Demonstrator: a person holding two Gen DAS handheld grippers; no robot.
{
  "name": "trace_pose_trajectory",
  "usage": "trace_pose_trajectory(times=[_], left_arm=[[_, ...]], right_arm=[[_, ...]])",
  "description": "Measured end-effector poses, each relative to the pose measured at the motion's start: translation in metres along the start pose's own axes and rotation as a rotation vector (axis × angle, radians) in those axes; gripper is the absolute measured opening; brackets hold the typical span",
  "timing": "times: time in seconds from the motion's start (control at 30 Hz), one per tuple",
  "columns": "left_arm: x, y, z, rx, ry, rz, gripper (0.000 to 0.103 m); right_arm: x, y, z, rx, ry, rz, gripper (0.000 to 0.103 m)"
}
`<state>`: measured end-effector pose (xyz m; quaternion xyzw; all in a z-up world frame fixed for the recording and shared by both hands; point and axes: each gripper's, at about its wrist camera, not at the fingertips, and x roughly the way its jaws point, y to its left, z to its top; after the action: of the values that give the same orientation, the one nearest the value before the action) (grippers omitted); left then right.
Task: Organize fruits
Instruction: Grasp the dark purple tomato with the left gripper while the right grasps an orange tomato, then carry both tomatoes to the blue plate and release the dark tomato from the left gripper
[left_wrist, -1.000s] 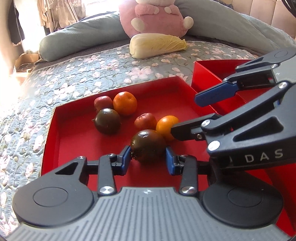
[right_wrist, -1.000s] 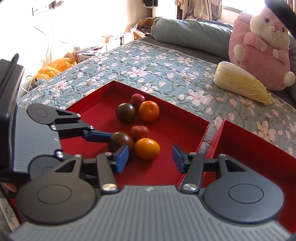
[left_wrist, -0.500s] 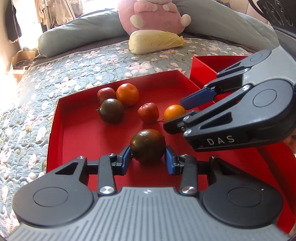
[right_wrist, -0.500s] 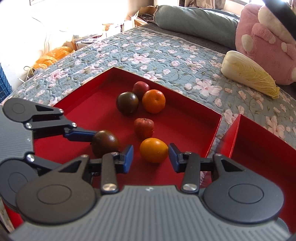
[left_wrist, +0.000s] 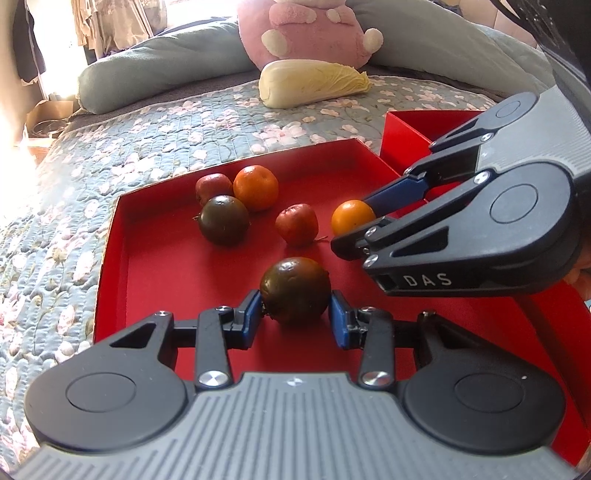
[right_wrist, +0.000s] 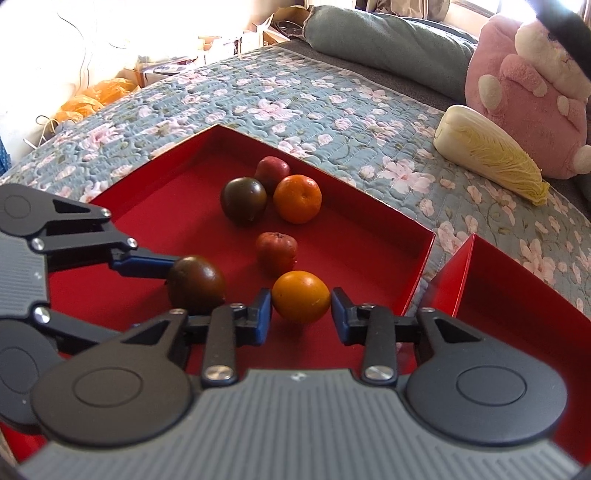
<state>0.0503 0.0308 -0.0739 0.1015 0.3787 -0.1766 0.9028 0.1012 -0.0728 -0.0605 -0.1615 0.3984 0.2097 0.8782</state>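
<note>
A red tray on the quilted bed holds several fruits. My left gripper is shut on a dark brown-green tomato that rests on the tray floor near the front. To its right, my right gripper straddles a small orange. Its jaws are closing, and both blue pads touch the orange's sides. In the left wrist view the right gripper reaches in from the right onto that orange. A second dark tomato, a bigger orange and two red fruits lie further back.
A second red tray adjoins the first on the right. A napa cabbage and a pink plush toy sit at the back of the bed, by a blue-grey pillow. Boxes and bags stand on the floor beyond the bed.
My right gripper moved forward around the small orange and its jaws narrowed onto it. My left gripper kept its hold on the dark tomato without moving.
</note>
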Motion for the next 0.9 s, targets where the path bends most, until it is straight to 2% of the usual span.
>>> trace_pose_trajectory(times=[0.33, 0.7, 0.9], left_arm=[[-0.012, -0.011, -0.002, 0.033, 0.019, 0.037, 0.045], [-0.041, -0.034, 0.002, 0.066, -0.018, 0.033, 0.045], [-0.052, -0.041, 0.0, 0.07, -0.017, 0.055, 0.045]], right_arm=[[-0.034, 0.005, -0.001, 0.054, -0.041, 0.046, 0.038], [-0.074, 0.008, -0.009, 0.085, -0.086, 0.036, 0.038], [-0.094, 0.001, -0.015, 0.116, -0.114, 0.03, 0.038]])
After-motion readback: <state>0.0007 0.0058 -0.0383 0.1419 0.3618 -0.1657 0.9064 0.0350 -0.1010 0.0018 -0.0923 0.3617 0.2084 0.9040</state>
